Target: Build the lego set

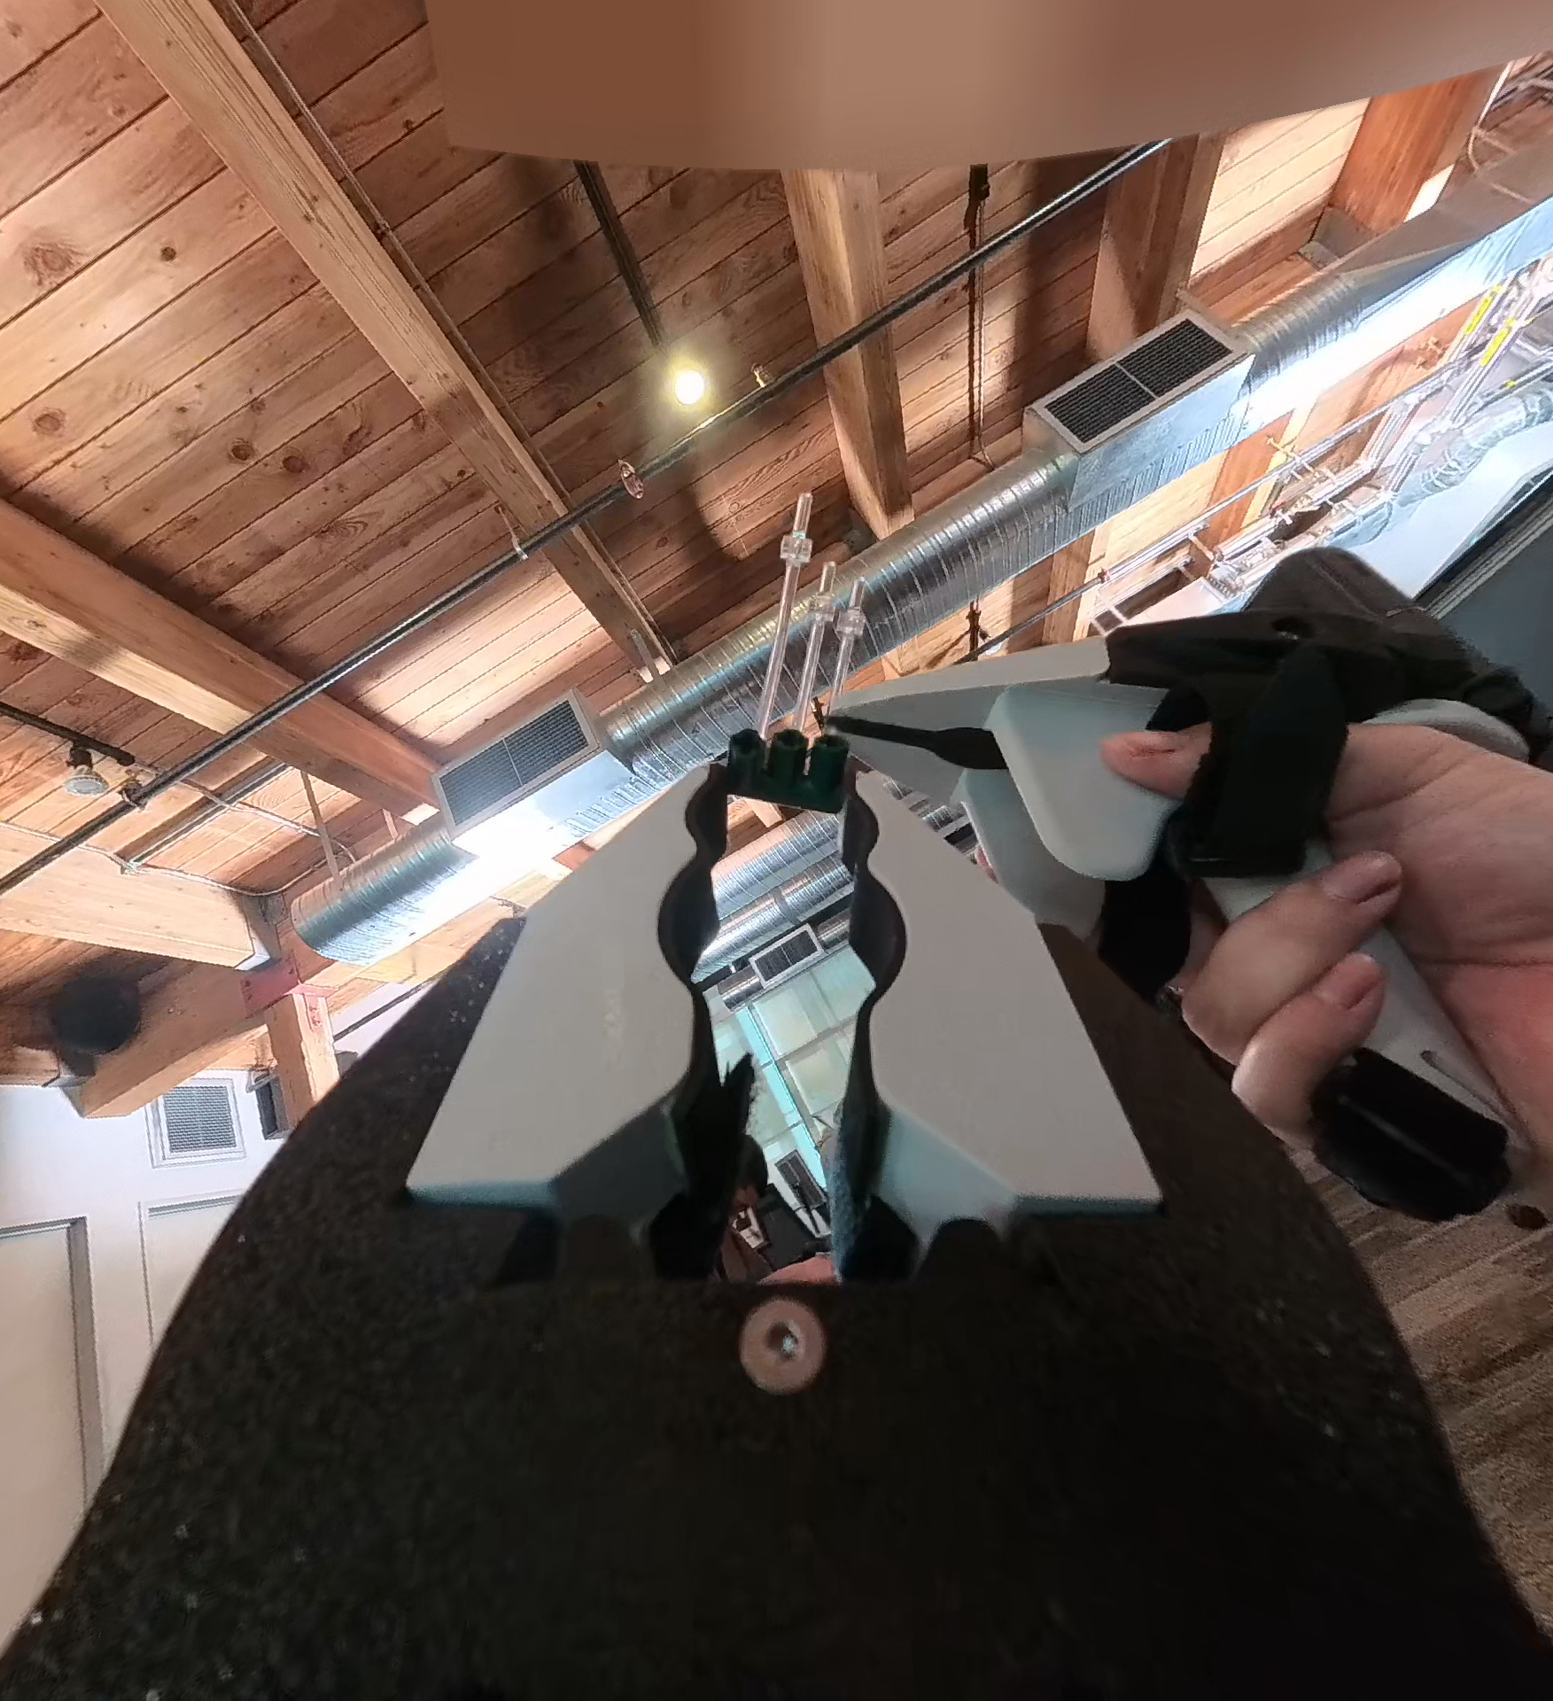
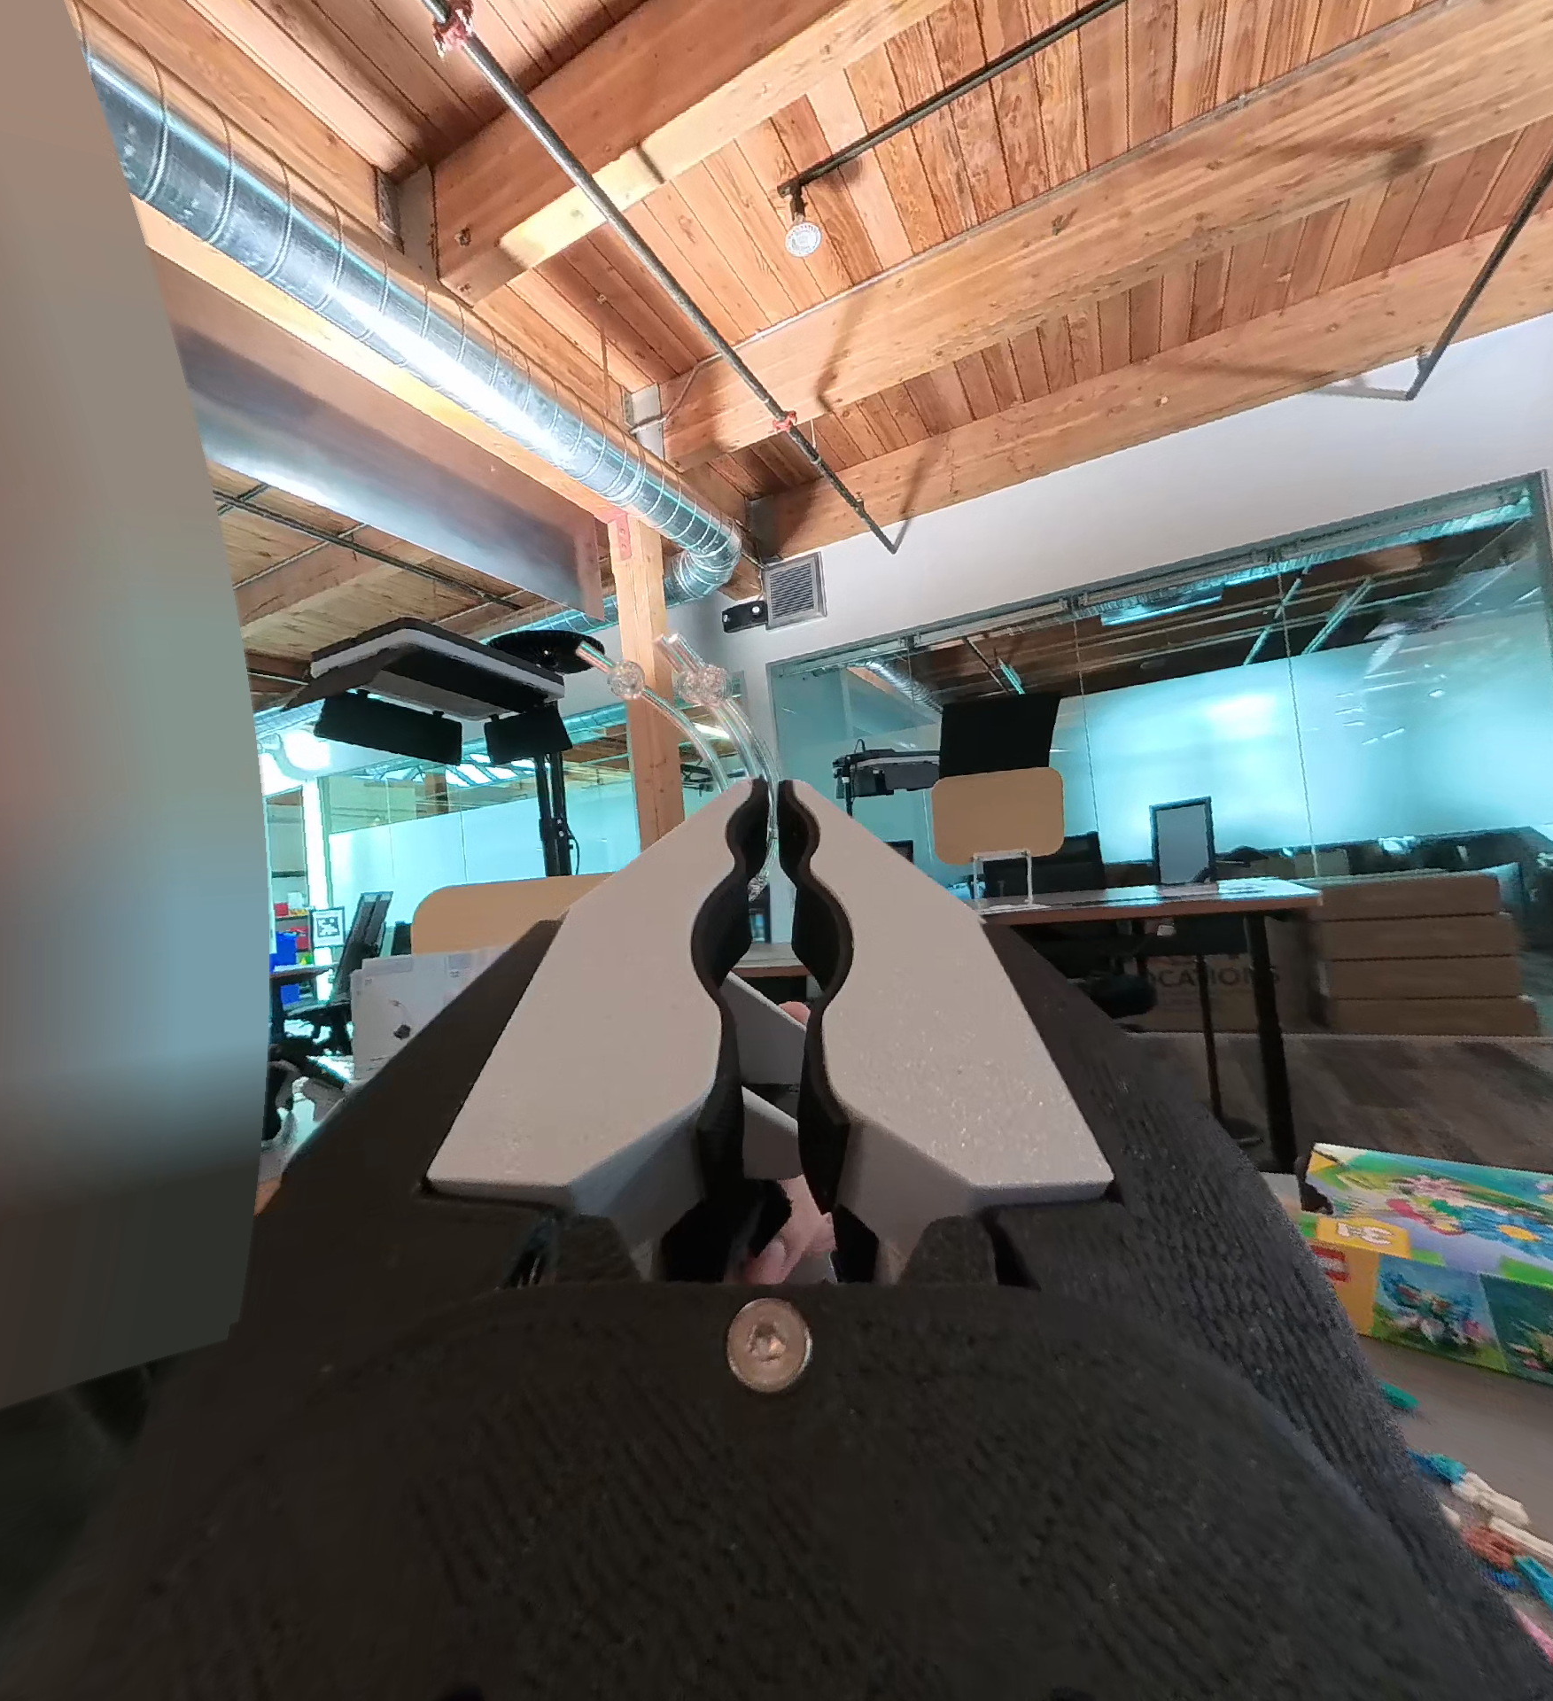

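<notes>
Tongs up toward the wood ceiling (image 1: 202, 368): my left gripper (image 1: 783, 793) is closed onto a dark green piece (image 1: 783, 766) at its tips, three clear rods (image 1: 809, 644) standing out of it. My right gripper (image 2: 772, 799), nearly closed, pinches what looks like one of those rods (image 2: 759, 764), though glare makes that hard to confirm. Its tips sit just beside the green piece. Down right, the lego box (image 2: 1481, 1261) lies near loose bricks (image 2: 1509, 1546).

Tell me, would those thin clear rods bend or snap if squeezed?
Probably they bend: in the right wrist view the clear rods curve where the right gripper pinches one. They look slender, so likely light. Seated only in the small green piece, they might pull out.
</notes>
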The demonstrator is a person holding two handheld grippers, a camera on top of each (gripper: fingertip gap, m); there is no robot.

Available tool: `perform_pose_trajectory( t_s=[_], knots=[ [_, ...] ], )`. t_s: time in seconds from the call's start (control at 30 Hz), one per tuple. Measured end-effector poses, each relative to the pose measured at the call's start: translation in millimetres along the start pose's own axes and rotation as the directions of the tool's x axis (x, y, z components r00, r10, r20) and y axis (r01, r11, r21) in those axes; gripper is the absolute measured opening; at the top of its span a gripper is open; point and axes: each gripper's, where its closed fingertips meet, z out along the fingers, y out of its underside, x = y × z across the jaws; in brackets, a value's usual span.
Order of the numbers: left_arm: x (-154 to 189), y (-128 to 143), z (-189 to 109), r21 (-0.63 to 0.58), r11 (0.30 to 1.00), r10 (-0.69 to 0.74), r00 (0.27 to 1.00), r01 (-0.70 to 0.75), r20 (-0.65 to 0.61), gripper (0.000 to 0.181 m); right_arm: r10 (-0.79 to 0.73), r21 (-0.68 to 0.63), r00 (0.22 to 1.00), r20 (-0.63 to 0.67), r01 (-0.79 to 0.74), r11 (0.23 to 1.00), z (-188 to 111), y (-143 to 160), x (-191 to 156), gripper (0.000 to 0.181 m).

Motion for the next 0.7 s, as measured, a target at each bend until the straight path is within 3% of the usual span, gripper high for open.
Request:
perform_pose_trajectory(
  t_s=[0.7],
  knots=[
    [-0.6,-6.7,-1.0,0.024,1.0,-0.018,1.0,0.019,-0.01,0.022,-0.01,0.005,1.0,0.016,0.009,1.0,0.9,-1.6,-9.2,0.001]
  ],
)
